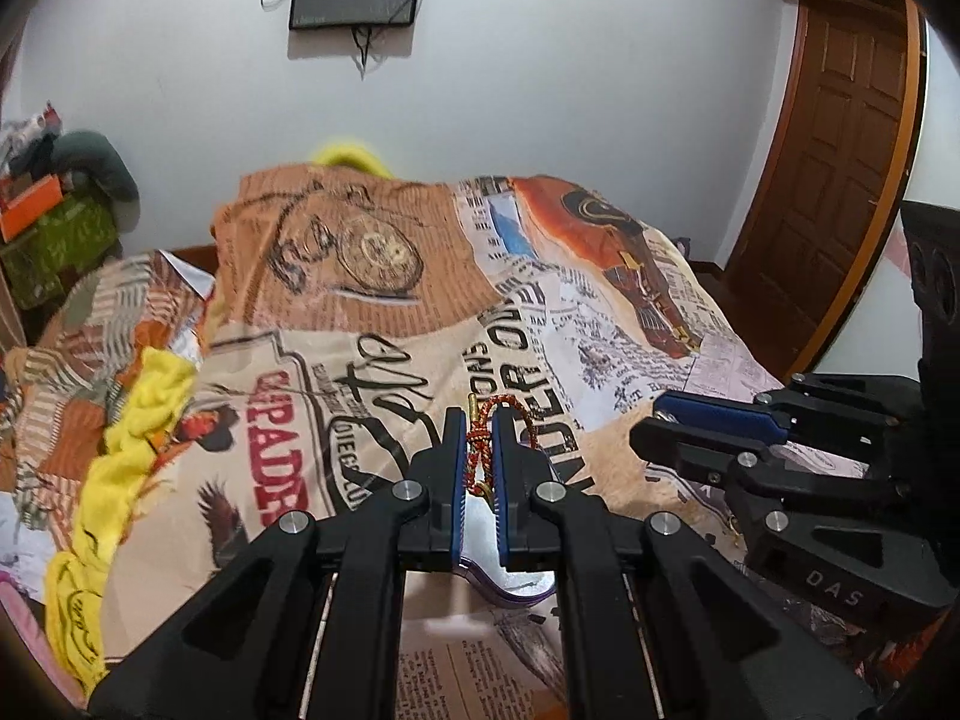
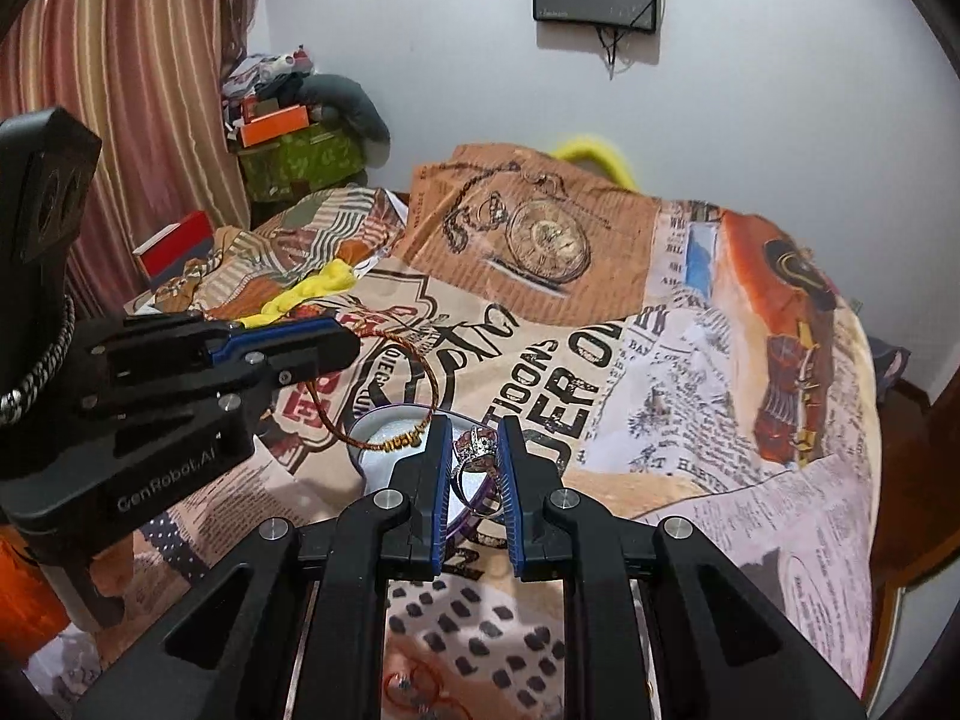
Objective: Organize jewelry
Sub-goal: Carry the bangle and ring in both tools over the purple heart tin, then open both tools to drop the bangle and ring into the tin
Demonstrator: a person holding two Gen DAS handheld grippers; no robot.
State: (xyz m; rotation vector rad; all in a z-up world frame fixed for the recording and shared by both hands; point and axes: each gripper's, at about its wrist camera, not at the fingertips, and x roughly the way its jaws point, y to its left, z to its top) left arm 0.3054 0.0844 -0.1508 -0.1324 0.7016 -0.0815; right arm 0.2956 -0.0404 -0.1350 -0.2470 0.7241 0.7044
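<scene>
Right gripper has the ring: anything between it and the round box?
Yes. The red-gold bangle, held by the left gripper, hangs across the round box opening beside the ring in the right gripper. Otherwise nothing visible.

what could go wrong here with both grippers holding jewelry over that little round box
1. The left gripper pinches only a short stretch of the thin red-and-gold bangle; the rest hangs free and could slip or snag the round box rim.
2. The right gripper holds the ring tilted between its pads; it might twist out onto the patterned bedsheet, where it would be hard to spot.
3. Both grippers are close together and could bump.
</scene>
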